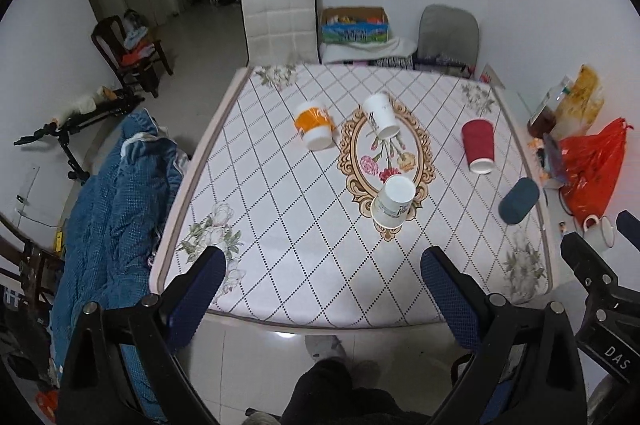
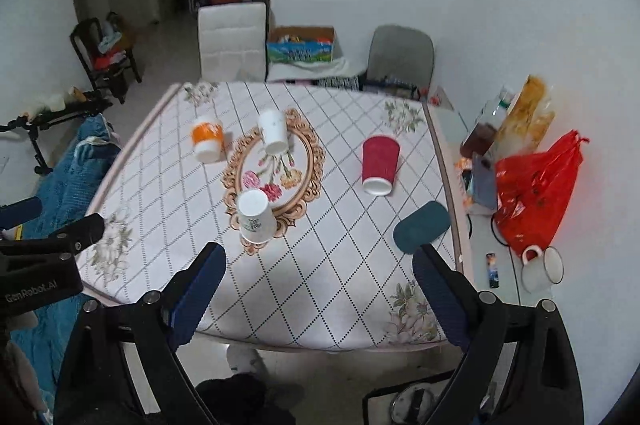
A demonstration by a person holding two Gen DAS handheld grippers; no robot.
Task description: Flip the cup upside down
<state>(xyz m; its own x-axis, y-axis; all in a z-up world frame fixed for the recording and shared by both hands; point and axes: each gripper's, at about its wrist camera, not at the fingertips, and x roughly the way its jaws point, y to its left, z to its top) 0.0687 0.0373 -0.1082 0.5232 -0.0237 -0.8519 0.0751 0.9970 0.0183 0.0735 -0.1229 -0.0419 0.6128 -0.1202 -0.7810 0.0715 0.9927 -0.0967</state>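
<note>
Several paper cups stand upside down on the patterned table (image 1: 280,209): an orange-and-white cup (image 1: 314,125) (image 2: 207,138), a white cup (image 1: 381,115) (image 2: 273,131) at the back of the oval motif, a white printed cup (image 1: 394,201) (image 2: 255,217) at its front, a red cup (image 1: 478,146) (image 2: 379,164) and a dark teal cup (image 1: 518,201) (image 2: 420,228) near the right edge. My left gripper (image 1: 324,261) is open and empty above the table's near edge. My right gripper (image 2: 320,261) is open and empty, just short of the teal cup.
A side shelf on the right holds a red plastic bag (image 2: 536,193), a white enamel mug (image 2: 544,267), a lighter (image 2: 493,269) and bottles. A blue quilt (image 1: 116,209) lies left of the table. A white chair (image 1: 278,23) and grey chair (image 1: 448,33) stand behind.
</note>
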